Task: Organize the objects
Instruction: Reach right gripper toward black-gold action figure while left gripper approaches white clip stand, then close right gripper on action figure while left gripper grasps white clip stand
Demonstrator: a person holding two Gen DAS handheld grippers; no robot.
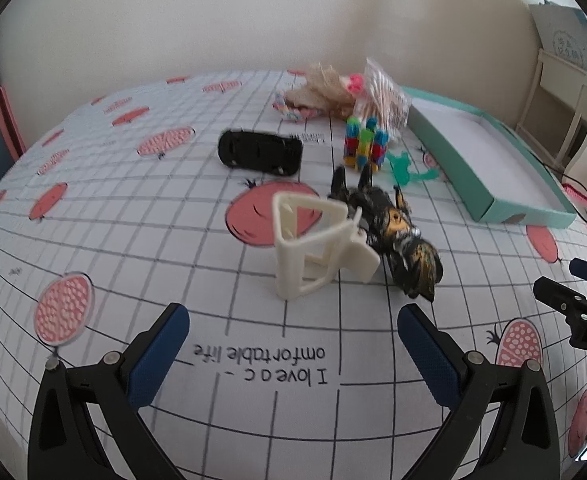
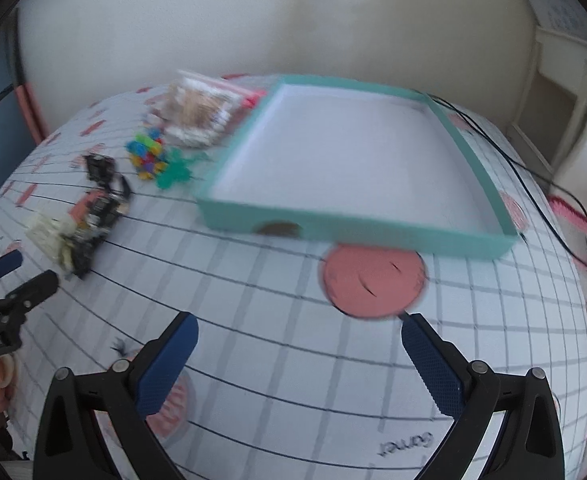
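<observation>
Up front, left wrist view: left gripper with jaws wide apart, nothing between them, hovering over tablecloth w/ grid lines and pink fruit prints. Just ahead, cream plastic frame standing upright, touching black-and-gold robot toy lying on its right side. Farther back, black toy car, apart from the rest. Behind robot toy, multicolor block stack upright, green plastic figure just beside it. At far edge, bagged swabs and tan fluffy toy, near each other. Teal tray at right, white inside, holding nothing visible. Right gripper poking in at right edge, only partly seen there. Next, right wrist view, blurry: right gripper likewise spread wide, gripping nothing, over cloth near big pink circle print. Teal tray straight ahead, bare white floor. Left of tray: green figure, block stack, bagged swabs, robot toy touching cream frame. Left gripper at left edge, fingers apart. Black cable trailing past tray's right side.
</observation>
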